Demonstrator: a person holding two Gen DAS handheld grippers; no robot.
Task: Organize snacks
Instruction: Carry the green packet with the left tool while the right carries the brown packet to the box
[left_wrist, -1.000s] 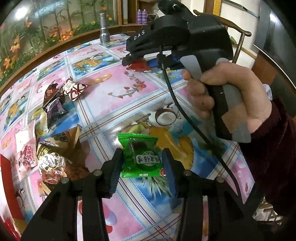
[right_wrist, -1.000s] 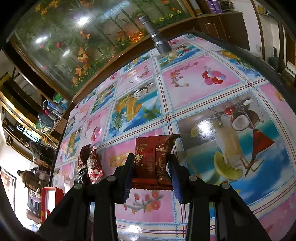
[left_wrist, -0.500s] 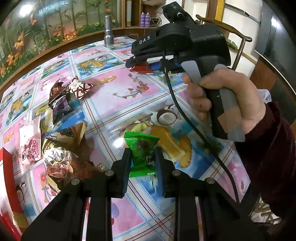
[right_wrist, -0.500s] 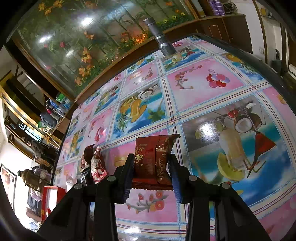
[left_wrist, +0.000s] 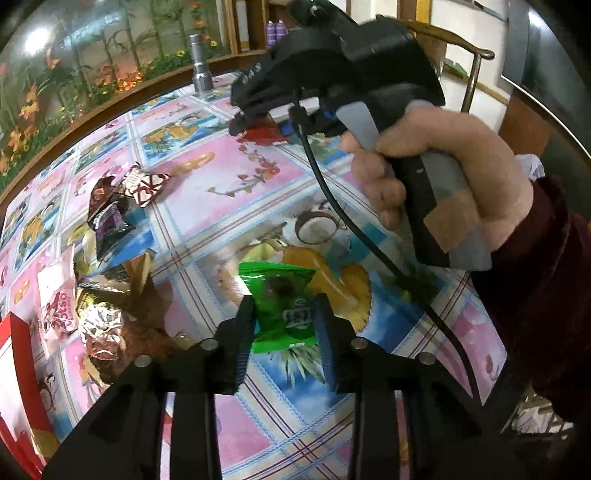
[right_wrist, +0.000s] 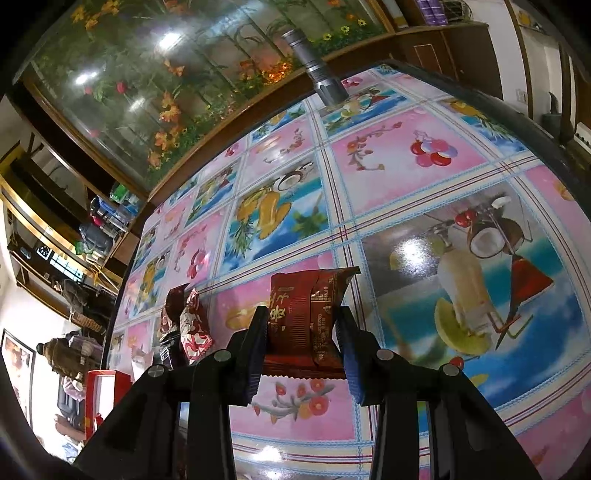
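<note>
My left gripper (left_wrist: 284, 314) is shut on a green snack packet (left_wrist: 282, 301) and holds it just above the flowered tablecloth (left_wrist: 229, 192). My right gripper (right_wrist: 301, 325) is shut on a dark red snack packet (right_wrist: 306, 321). That gripper and the hand holding it also show in the left wrist view (left_wrist: 243, 122), over the far side of the table, with the red packet (left_wrist: 264, 134) in its jaws. Several loose snacks (left_wrist: 110, 206) lie at the left.
A red box (left_wrist: 18, 369) stands at the table's left edge; it also shows in the right wrist view (right_wrist: 101, 391). A metal flashlight (left_wrist: 201, 70) stands at the far edge. A wooden chair (left_wrist: 476, 77) is behind the table at the right.
My left gripper closed on the green packet, which was lying flat between open fingers, and lifted it slightly. My right gripper stayed shut on the red packet and barely moved.
</note>
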